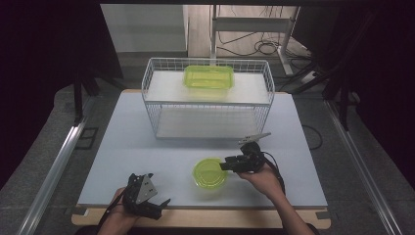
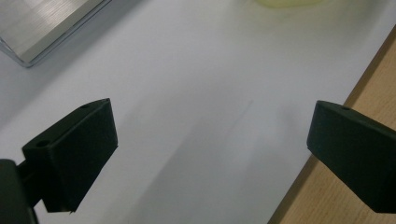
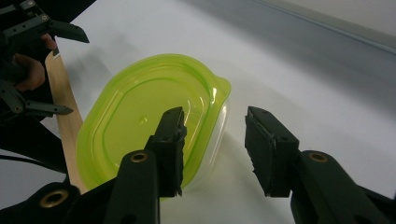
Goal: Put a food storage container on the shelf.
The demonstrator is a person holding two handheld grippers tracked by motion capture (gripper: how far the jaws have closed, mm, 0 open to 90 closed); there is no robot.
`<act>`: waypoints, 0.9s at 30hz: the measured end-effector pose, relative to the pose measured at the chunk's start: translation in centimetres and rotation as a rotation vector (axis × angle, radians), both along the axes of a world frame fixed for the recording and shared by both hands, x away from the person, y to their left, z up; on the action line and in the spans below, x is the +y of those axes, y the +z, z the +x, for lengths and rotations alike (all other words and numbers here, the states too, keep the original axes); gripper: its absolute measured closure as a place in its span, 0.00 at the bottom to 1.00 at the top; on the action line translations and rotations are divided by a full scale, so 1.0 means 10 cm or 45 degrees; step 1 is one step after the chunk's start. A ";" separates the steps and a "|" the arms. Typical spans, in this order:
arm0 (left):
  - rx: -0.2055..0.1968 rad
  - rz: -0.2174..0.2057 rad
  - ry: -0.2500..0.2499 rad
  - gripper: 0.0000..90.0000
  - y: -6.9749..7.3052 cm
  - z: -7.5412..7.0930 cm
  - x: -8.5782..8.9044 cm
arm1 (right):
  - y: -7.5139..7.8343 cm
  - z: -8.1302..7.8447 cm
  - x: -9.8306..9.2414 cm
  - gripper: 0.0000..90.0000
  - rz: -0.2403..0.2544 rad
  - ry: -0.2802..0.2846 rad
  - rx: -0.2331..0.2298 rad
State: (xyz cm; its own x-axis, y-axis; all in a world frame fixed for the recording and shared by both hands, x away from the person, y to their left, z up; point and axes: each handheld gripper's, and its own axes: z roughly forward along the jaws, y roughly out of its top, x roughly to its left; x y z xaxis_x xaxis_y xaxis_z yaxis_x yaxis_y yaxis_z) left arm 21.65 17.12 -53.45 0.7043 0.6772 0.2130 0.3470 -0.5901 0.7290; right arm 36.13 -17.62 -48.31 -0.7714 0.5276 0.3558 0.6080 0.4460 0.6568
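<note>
My right fingers (image 3: pixel 212 149) are partly open and straddle the near rim of a round green container (image 3: pixel 140 126) that sits on the white worktop (image 1: pixel 147 156). One finger is inside, over the lid; the other is outside, just beside the clear wall. I cannot see the pads pressing on the rim, so I judge that I hold nothing. In the high view the same container (image 1: pixel 209 172) lies just ahead of these fingers (image 1: pixel 226 166), toward my left. My left fingers (image 2: pixel 210 140) are wide open and empty, resting at the near edge of the worktop where the wooden border begins, well apart from the container. The risks, as I judge them: the lid looks thin and springy, so a pinch on the rim alone could flex it, pop the lid off, or let it slip free. The container is light, so a sideways nudge from the inner finger may slide it toward the near edge. Beyond my fingers stands a wire basket (image 1: pixel 151 88) with a second, rectangular green container (image 1: pixel 208 77) on its upper shelf; a high carry could clip the wire rim.
</note>
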 end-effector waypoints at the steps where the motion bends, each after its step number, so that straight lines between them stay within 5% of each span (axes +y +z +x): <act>1: 0.000 0.001 0.000 0.02 0.00 0.00 0.00 | -0.01 0.02 0.01 0.66 -0.001 0.003 0.011; 13: 0.000 0.005 -0.005 0.02 0.00 0.00 0.00 | -0.07 0.11 -0.02 0.88 0.107 0.028 0.258; 20: -0.002 0.007 -0.005 0.02 0.00 0.00 0.00 | -0.01 0.07 0.01 0.91 0.165 0.074 0.332; 27: -0.003 0.008 -0.005 0.02 0.00 0.00 0.00 | 0.04 0.05 0.03 0.91 0.171 0.078 0.302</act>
State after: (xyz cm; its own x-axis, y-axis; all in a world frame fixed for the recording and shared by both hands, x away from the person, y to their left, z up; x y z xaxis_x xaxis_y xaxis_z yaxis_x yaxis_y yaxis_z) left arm 21.62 17.12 -53.41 0.7065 0.6729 0.2192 0.3425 -0.5961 0.7262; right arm 36.60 -17.28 -47.91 -0.6869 0.4188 0.5940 0.7267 0.4051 0.5548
